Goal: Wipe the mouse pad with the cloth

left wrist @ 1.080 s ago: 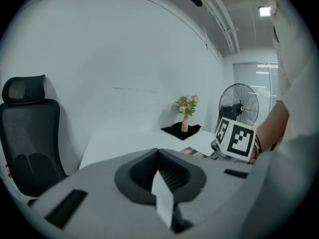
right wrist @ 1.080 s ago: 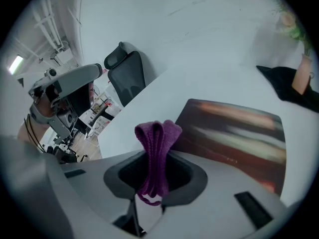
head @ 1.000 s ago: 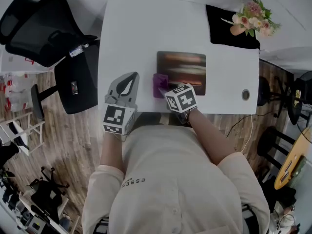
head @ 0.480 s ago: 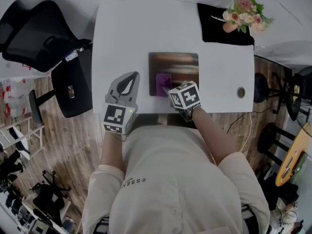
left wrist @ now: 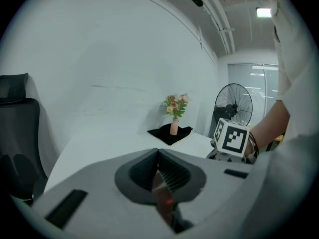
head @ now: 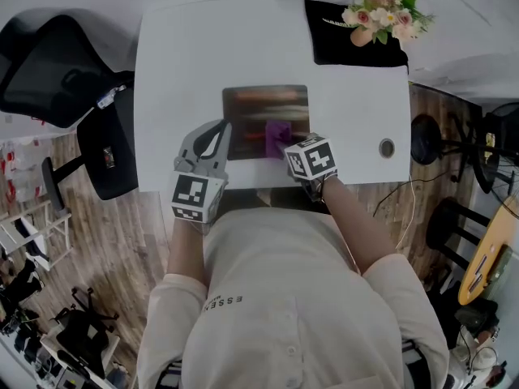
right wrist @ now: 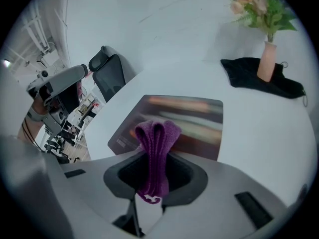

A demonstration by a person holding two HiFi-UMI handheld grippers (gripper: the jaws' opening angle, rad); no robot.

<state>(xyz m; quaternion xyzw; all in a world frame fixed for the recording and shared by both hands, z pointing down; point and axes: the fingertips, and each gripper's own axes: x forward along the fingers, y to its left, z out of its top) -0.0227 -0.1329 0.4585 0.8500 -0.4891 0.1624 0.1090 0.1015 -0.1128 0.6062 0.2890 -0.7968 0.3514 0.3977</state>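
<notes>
the right tool (right wrist: 154,171) is clenched on the folded purple cloth (right wrist: 155,143), which sticks out just ahead of it over the near part of the mouse pad (head: 251,108). the left tool (left wrist: 160,176) is closed and empty. wiping looks barely begun, with most of the pad left.

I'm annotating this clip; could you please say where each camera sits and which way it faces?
Head view: on the person's head, facing steeply down at table, mouse pad, left gripper, right gripper; torso, forearms show.
Left gripper view: on that gripper, along its closed jaws toward the vase; right forearm shows.
Right gripper view: along jaws shut on the cloth, over the mouse pad.
All share the vase.
</notes>
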